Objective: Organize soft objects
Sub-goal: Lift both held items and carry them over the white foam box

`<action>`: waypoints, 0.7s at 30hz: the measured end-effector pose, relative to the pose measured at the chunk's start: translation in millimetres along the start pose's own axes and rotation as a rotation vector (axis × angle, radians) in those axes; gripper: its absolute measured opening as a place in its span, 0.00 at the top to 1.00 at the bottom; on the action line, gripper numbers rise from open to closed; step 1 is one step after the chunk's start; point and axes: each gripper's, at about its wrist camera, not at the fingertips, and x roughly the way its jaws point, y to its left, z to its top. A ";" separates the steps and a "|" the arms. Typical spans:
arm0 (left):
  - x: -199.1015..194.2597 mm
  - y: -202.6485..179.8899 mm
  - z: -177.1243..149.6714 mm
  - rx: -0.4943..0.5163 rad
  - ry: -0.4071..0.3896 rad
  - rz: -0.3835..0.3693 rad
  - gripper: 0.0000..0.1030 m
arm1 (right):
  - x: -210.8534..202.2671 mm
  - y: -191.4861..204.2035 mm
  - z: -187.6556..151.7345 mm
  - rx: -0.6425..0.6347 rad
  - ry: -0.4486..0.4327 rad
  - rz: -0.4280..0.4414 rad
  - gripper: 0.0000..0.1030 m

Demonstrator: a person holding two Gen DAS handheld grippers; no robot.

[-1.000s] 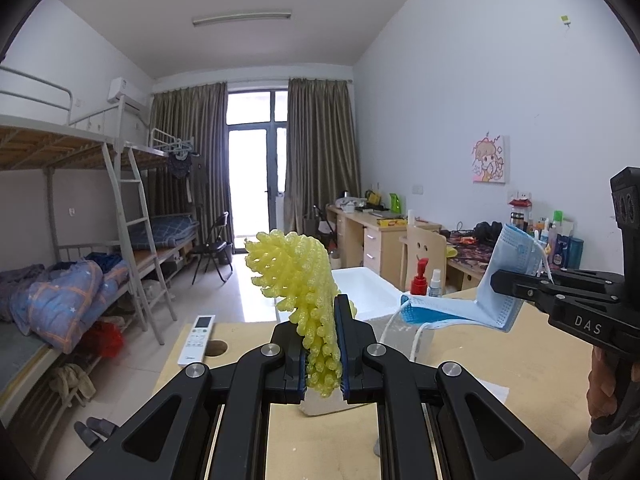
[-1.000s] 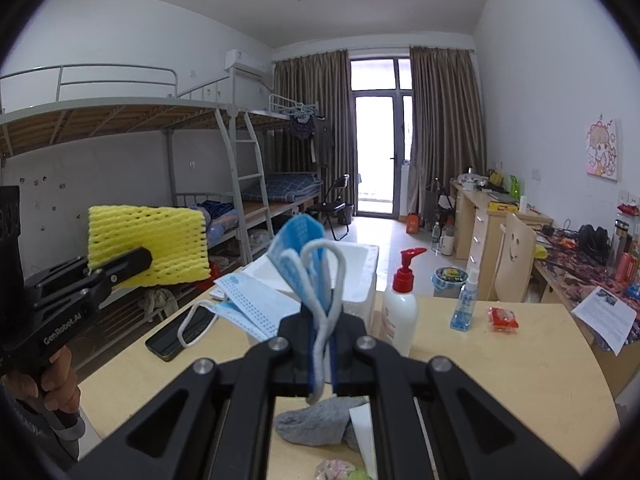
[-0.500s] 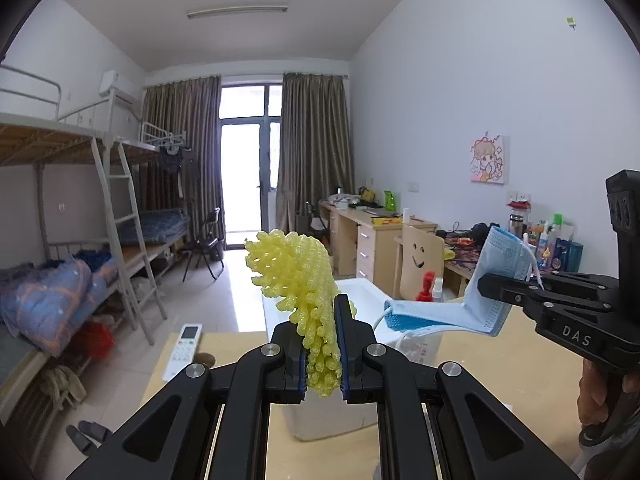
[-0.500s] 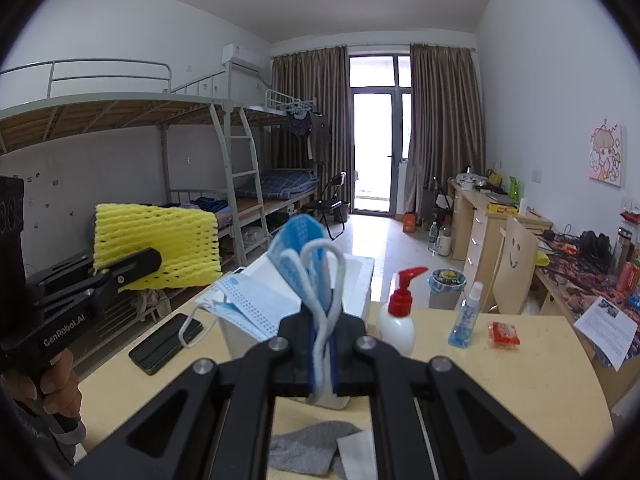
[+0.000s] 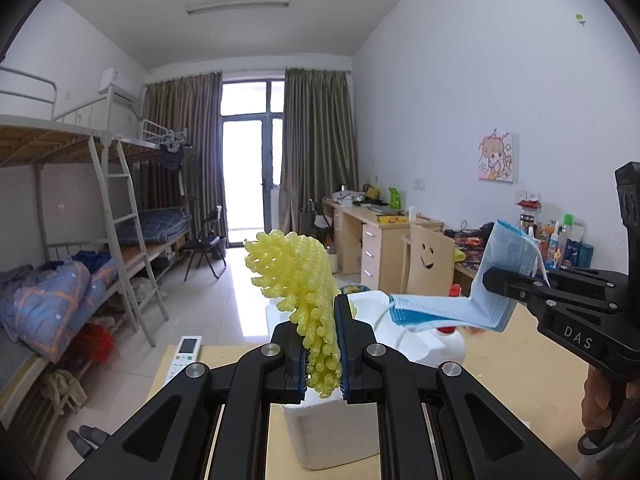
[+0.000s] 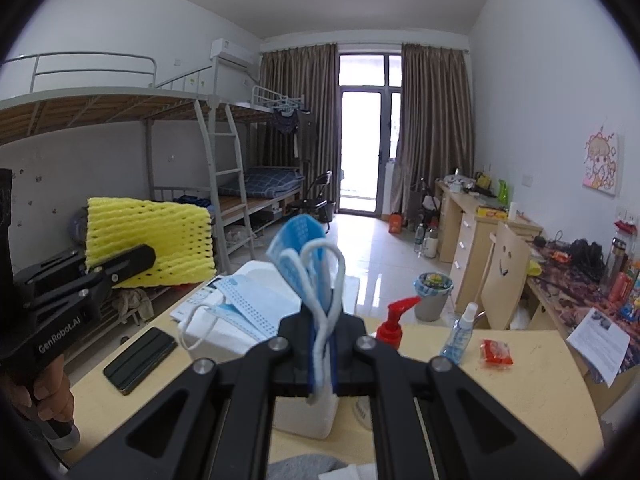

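Observation:
My left gripper [image 5: 323,344] is shut on a yellow foam net sleeve [image 5: 298,280] and holds it upright above a white foam box [image 5: 332,436]. The sleeve [image 6: 148,248] also shows in the right wrist view, clamped by the left gripper [image 6: 132,260]. My right gripper [image 6: 322,354] is shut on a blue face mask [image 6: 304,256], its white ear loops hanging down. In the left wrist view the mask [image 5: 460,304] drapes from the right gripper [image 5: 496,280] over the box. The box [image 6: 240,320] stands on the wooden table [image 6: 520,392].
On the table are a black phone [image 6: 140,354], a red-pump bottle [image 6: 394,320], a small spray bottle [image 6: 460,332], a red packet [image 6: 496,352], paper [image 6: 600,344] and a grey cloth [image 6: 304,468]. A remote control [image 5: 183,358] lies at the table's left edge.
Both grippers have risen and moved forward over the white box. The box now sits closer and lower in both views. Both grips are unchanged.

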 end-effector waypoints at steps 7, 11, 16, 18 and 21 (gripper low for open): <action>17.1 1.1 4.3 0.004 0.027 -0.009 0.89 | 18.6 -4.5 1.7 0.007 0.025 -0.012 0.93; 28.2 0.2 4.2 -0.001 0.051 -0.025 0.89 | 24.7 -5.9 1.4 0.019 0.033 -0.009 0.93; 43.9 -5.6 4.2 0.004 0.080 -0.064 0.89 | 27.0 -10.0 0.7 0.034 0.036 -0.017 0.93; 47.0 -8.7 3.7 0.006 0.086 -0.076 0.89 | 25.8 -13.1 0.1 0.038 0.037 -0.022 0.93; 54.5 -11.9 4.3 0.001 0.104 -0.094 0.89 | 22.7 -19.7 -0.2 0.050 0.036 -0.041 0.93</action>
